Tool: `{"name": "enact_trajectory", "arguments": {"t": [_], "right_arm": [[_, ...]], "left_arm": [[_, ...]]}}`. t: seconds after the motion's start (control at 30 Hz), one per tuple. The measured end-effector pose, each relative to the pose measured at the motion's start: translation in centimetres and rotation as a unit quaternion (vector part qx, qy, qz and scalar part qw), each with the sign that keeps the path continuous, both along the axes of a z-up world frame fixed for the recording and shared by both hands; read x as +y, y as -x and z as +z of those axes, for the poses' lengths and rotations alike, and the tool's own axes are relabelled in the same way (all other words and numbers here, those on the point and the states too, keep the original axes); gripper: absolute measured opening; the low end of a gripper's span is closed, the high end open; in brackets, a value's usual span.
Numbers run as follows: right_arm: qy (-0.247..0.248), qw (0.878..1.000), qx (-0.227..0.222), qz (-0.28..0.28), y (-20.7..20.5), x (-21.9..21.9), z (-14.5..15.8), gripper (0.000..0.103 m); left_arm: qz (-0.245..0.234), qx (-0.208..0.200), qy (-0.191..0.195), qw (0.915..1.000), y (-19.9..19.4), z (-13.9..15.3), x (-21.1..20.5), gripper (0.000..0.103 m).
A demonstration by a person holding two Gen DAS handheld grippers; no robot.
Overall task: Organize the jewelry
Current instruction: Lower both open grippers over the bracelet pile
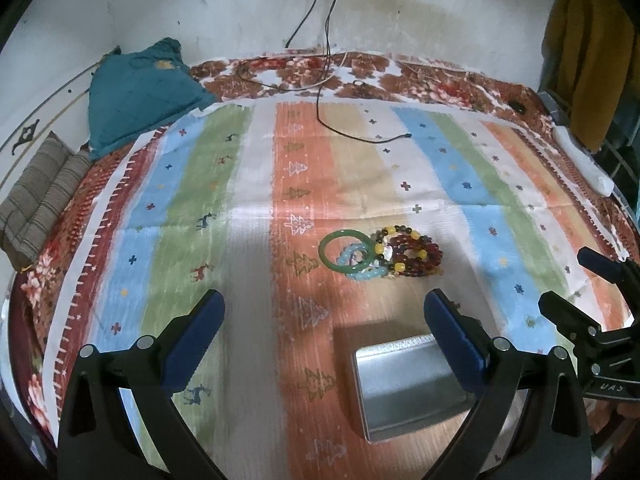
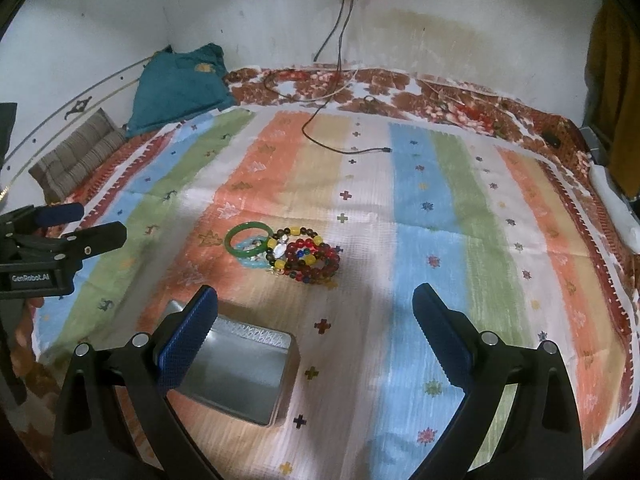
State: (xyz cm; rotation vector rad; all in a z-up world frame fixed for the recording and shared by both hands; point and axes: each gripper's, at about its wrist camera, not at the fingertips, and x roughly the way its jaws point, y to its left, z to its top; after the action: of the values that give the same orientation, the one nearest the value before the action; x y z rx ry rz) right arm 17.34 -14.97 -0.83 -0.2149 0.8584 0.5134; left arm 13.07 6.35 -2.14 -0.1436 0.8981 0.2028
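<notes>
On the striped cloth (image 1: 248, 200) spread over the bed, a pile of jewelry is seen near the middle: a green bangle (image 1: 347, 251), a light blue bracelet (image 1: 362, 270) and red beaded bracelets (image 1: 416, 256), all touching. An open metal tin (image 1: 408, 388) lies nearer the front edge. The left gripper (image 1: 324, 344) and the right gripper (image 2: 316, 332) are both held with jaws wide apart, and nothing is gripped.

open cloth (image 2: 360, 280) between tin (image 2: 240, 376) and bracelets (image 2: 296, 254)

My left gripper (image 1: 324, 340) and right gripper (image 2: 316, 328) look alike: black angular arms with silver round screws, finger pads (image 2: 188, 340) blue with a knurled texture. White "GenRobot.AI" lettering marks the left one's body.
</notes>
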Motion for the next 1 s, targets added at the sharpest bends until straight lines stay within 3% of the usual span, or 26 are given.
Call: {"name": "enact_trajectory", "arguments": {"t": [0.33,1.0], "right_arm": [[0.008,1.000,0.023,-0.018,-3.1,0.8,-1.5,0.099],[0.033,0.998,0.062,-0.010,-7.9,3.2,-5.0,0.099]], "left_arm": [[0.019,0.039,-0.028,0.9987,-3.9,-2.1,1.1,0.097],[0.015,0.101,-0.030,0.9943,-9.3,-6.5,3.2,0.097]]}}
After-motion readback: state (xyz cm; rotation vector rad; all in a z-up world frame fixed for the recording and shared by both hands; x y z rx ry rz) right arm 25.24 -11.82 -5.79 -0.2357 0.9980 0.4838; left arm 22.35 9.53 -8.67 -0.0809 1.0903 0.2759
